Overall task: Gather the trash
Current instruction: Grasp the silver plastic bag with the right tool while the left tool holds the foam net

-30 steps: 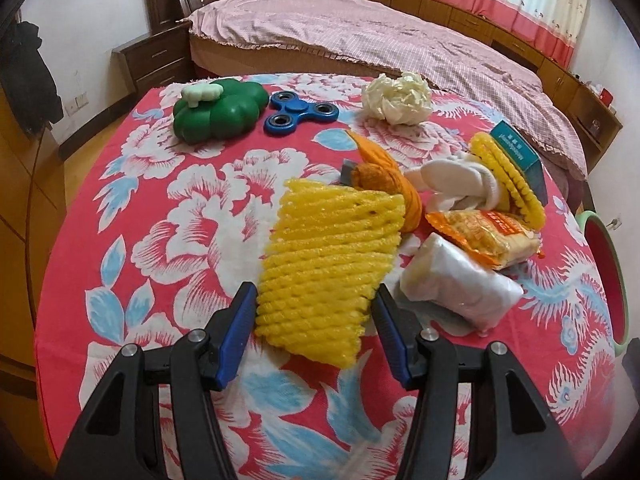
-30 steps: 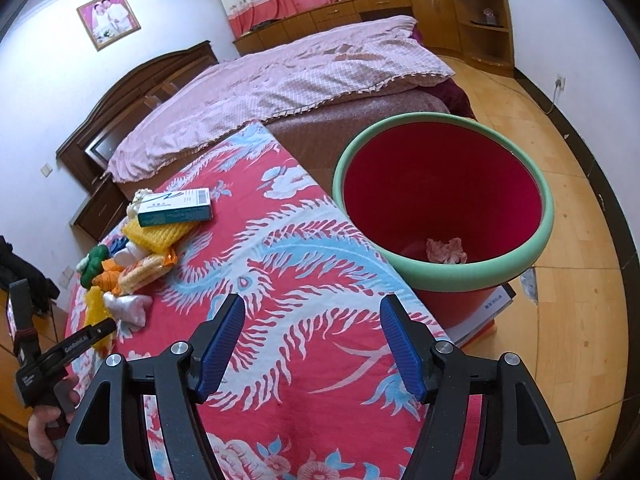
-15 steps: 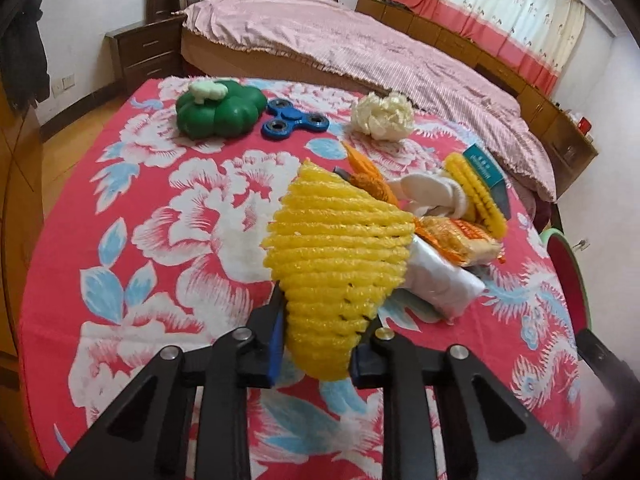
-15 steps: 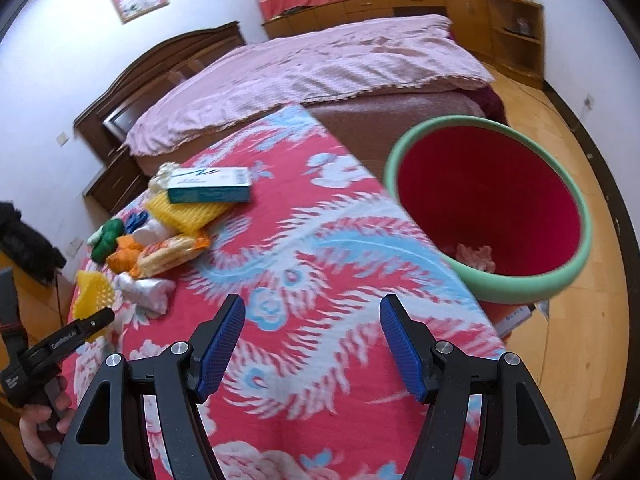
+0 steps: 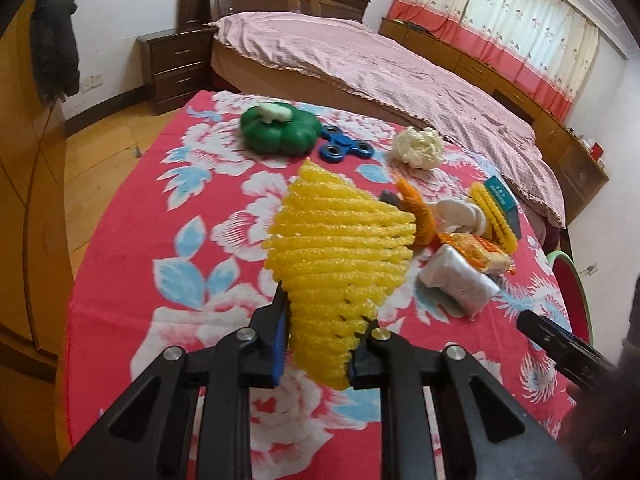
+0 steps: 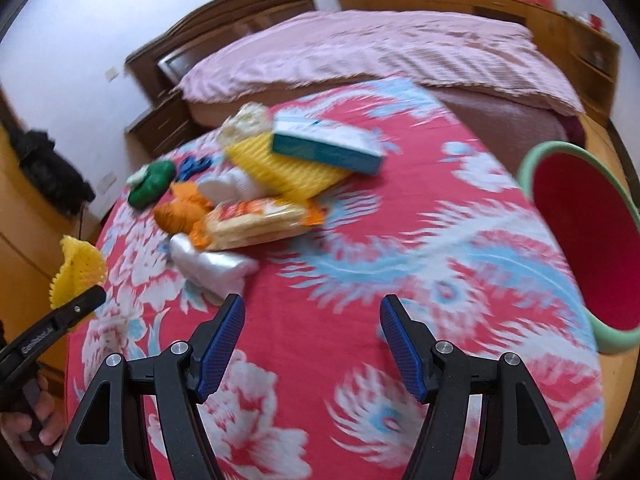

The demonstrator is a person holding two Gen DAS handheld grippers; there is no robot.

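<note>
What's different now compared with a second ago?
The left tongs have just closed on the yellow foam net and lifted it off the flowered cloth. The right tongs swung from the red bin toward the trash pile, staying open and empty. The other items haven't moved.

wrist views angled down, shared table (image 5: 120, 264) (close)
</note>
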